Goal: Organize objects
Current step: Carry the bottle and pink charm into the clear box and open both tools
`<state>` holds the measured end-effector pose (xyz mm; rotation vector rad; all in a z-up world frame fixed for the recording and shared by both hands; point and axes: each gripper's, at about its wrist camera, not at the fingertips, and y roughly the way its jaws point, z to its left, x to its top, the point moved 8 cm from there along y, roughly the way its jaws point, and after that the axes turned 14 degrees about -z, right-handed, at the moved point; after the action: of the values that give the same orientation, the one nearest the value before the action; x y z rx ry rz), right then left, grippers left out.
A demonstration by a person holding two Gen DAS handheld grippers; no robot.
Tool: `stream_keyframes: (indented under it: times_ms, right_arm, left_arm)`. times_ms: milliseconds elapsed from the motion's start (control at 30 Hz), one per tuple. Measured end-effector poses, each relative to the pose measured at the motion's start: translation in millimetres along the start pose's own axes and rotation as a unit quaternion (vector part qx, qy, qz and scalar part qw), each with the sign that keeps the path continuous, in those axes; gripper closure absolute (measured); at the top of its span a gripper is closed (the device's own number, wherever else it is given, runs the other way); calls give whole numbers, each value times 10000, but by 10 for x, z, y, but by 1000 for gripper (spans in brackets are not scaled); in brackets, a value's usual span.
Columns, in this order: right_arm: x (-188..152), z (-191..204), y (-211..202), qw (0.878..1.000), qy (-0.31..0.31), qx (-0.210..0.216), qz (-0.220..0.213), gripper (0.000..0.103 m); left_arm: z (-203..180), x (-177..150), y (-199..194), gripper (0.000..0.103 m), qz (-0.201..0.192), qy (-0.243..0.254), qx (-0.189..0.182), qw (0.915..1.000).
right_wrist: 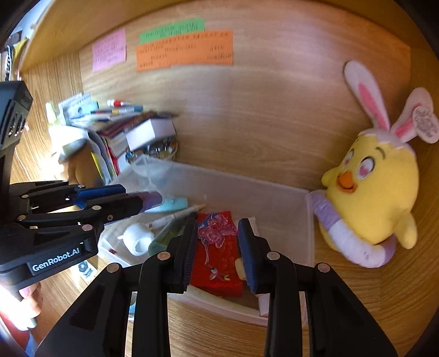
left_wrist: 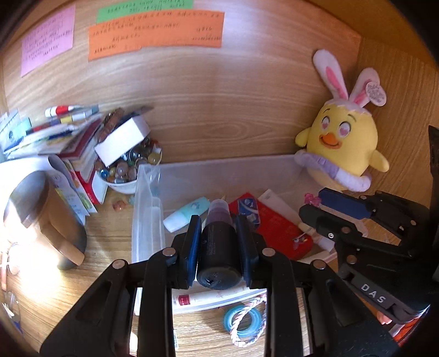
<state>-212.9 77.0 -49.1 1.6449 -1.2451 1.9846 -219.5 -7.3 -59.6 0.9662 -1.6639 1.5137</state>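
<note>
Between the left gripper's [left_wrist: 219, 236] pads sits a dark tube [left_wrist: 218, 247], clamped lengthwise, pointing far over the clear bin [left_wrist: 219, 167]. Right gripper [right_wrist: 218, 247] hangs part-open, empty, above the bin's red pouch [right_wrist: 219, 274].

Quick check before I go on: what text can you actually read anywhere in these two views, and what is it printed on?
"DAS": on the right gripper body, left wrist view.
"GenRobot.AI": on the left gripper body, right wrist view.
Pink note, green note, orange note: handwriting too blurred to read.
Dark bottle in the left gripper: fine print too small to read.
Heart tag on the plush chick: unreadable.
</note>
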Motion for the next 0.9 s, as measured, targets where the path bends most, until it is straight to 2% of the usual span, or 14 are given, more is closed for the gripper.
stream_keyframes:
  times_ms: [367, 633, 733, 833, 900]
  right_arm:
    - [-270, -43, 297, 9988, -61, -72, 475, 75]
    - [-296, -52, 334, 9985, -24, -73, 546, 75]
    - [-302, -55, 344, 9983, 23, -53, 586, 75]
    - [-295, -43, 311, 9982, 56, 14, 596, 68]
    - [-283, -31, 282, 9985, 25, -14, 543, 60]
  left_arm:
    - [57, -137, 142, 77, 208, -109, -23, 9997]
    - [31, -186, 159, 77, 329, -127, -119, 9993]
    - [36, -192, 141, 72, 343, -117, -106, 9993]
    - [42, -175, 88, 65, 258, -128, -93, 9995]
    - [41, -149, 36, 61, 178, -129, -91, 9997]
